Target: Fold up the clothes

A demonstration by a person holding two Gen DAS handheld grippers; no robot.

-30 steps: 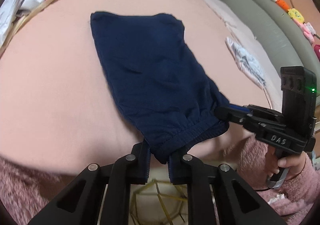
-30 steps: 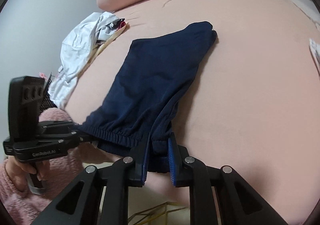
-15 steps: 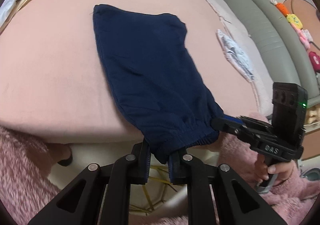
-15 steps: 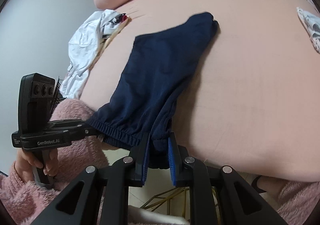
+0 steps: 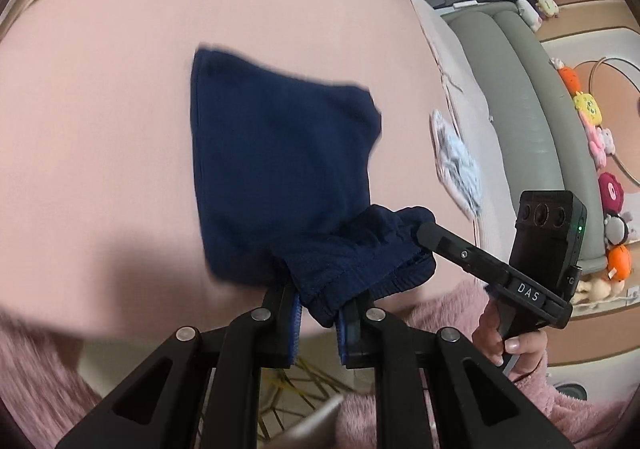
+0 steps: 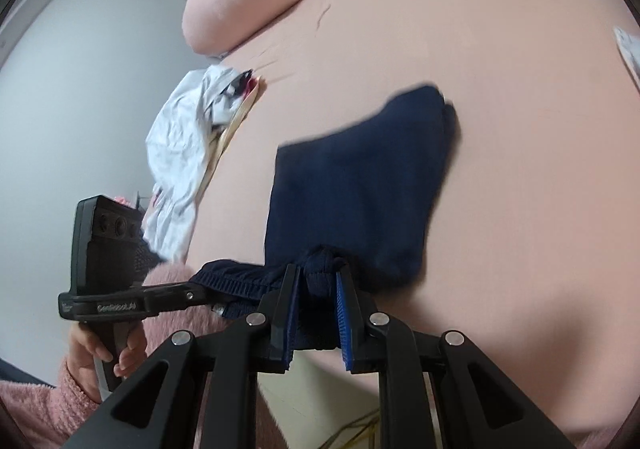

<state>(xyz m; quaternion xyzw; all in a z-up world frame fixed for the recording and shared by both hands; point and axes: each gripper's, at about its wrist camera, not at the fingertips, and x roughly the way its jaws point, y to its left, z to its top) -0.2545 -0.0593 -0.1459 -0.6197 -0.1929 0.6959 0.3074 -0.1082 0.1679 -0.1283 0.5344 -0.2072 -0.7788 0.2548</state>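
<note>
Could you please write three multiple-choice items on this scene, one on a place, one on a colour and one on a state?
1. Where does the white crumpled garment lie, seen from the right wrist camera?
A. On top of the shorts
B. At the bed's edge, left of the shorts
C. In the right claw

2. What colour are the shorts?
A. Navy blue
B. Red
C. Green

3. What state is the left claw in?
A. Wide open above the bed
B. Shut on nothing
C. Shut on the waistband end of the shorts

Answers:
1. B, since it sits apart from the shorts at the edge of the pink bed.
2. A, as both views show dark blue fabric.
3. C, since elastic-gathered fabric sits pinched between its fingers; the right claw grips the same end.
</note>
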